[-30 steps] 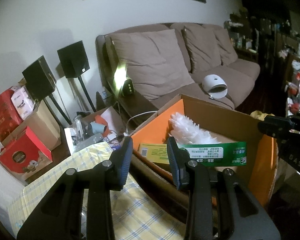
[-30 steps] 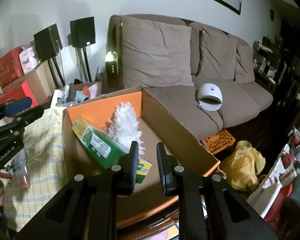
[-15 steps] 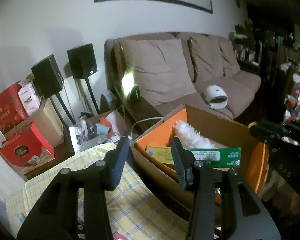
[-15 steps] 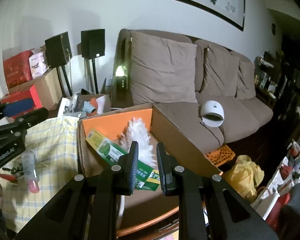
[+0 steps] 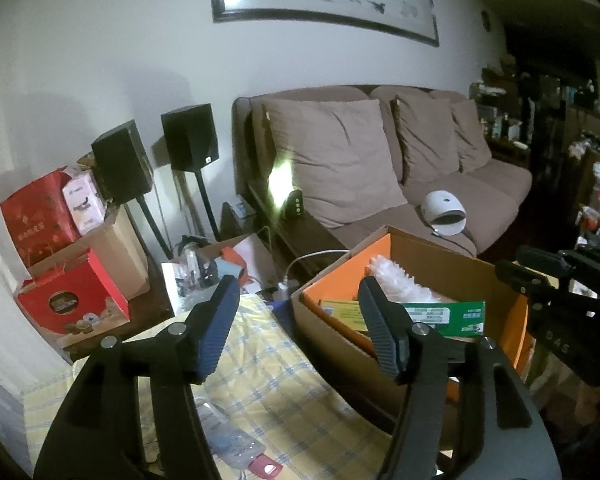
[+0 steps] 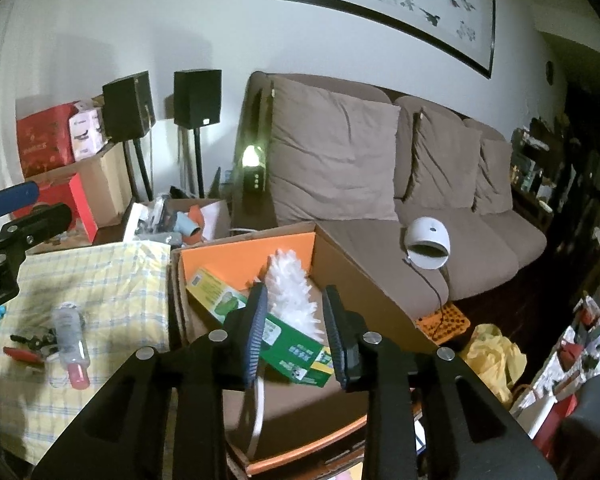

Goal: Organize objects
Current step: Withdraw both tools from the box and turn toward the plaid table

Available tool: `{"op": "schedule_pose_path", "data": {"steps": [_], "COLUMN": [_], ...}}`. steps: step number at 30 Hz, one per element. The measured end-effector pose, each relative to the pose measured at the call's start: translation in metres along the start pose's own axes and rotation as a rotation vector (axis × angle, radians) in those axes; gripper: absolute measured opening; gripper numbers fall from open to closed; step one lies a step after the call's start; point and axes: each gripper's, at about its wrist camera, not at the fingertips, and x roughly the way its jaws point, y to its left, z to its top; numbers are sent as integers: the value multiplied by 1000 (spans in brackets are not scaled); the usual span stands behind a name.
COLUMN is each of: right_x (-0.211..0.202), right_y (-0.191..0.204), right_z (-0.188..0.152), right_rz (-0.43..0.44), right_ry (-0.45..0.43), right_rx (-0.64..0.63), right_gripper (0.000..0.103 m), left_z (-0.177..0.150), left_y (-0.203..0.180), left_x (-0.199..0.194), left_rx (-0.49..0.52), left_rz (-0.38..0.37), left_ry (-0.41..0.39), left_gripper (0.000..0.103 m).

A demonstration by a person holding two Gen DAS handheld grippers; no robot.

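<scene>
We see the cardboard box with its orange lining as the centre of things. Inside it lies a green and yellow carton, slanting from the back left corner toward the front, and a white fluffy duster rests on top of it, its pale handle running down toward the box's near edge. From the left wrist view the same box shows the carton lying flat with the duster behind it.

Our right tongs hover above the box, over the carton, with the jaws parted a moderate way and nothing between them. Our left tongs hang to the left of the box, over the yellow checked cloth that covers the bench, with the jaws spread wide and empty.

On the cloth, left of the box, lie a clear bottle with a pink cap and, just beside it, a red-handled tool; the bottle lies on its side.

Behind the box stands a brown sofa with a white dome-shaped device on its seat. Left of the sofa are two black speakers on stands, and further left red gift boxes stacked with brown cartons. A yellow bag sits on the floor to the right of the box.
</scene>
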Motion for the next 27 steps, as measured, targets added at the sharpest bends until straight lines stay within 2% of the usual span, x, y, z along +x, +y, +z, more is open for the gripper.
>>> {"op": "schedule_pose_path", "data": {"steps": [2,6,9,14,16,24,27], "right_x": [-2,-6,-9,-12,-13,-17,-18], "right_y": [3,6,6,10,13,24,28], "right_z": [0,0,1,2,2,2,2], "right_rz": [8,29,27,25,28,37,39], "right_ry": [-4,-14,-24,-40,-46,-60,-65], "right_rx": [-2,2,7,2,-3,-24,-27], "right_gripper": [30,34,38,46,49,59,65], "left_z": [-1,-4,-6,-8,-9,-12,-15], "left_y": [2,1,0,0,2,13,21], "left_x": [-2,-12,-19,-28,-30,-36,-36], "left_rx": [-4,20,35,53,54,31,18], "left_rz": [21,133,162,200,213,224,224], "left_ry": [-8,-56,-74,-92,-98,-98,-83], "left_gripper": [63,65,67,70,74,79,85]}}
